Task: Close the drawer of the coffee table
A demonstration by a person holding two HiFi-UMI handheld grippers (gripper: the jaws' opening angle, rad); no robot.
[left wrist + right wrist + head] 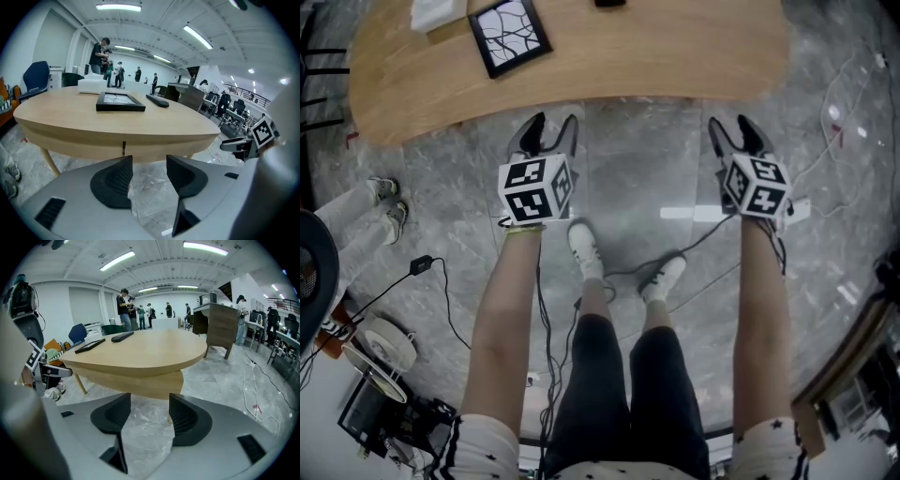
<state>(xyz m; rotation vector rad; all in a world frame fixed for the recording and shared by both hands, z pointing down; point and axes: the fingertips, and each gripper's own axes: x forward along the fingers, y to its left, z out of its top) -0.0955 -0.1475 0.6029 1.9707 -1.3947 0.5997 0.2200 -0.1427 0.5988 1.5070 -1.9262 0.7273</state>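
Hovering left gripper [553, 127]: jaws released and spread apart, with only marble floor [637, 178] between them.
Right gripper [729, 129]: jaws likewise released, holding nothing, at 3 o'clock of the left one.
Drawer [123, 140]: at 12 o'clock of the left gripper, flush in the apron of the coffee table [675, 47], marked by a short dark seam.
Coffee table: near both grippers, apart from them.
Picture frame [509, 35]: on the tabletop, at 11 o'clock of the left gripper.

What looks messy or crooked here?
The black picture frame lies flat but crooked, turned at an angle to the edge of the wooden coffee table. A black adapter and loose cables sprawl over the floor. Nothing looks spilled or broken.
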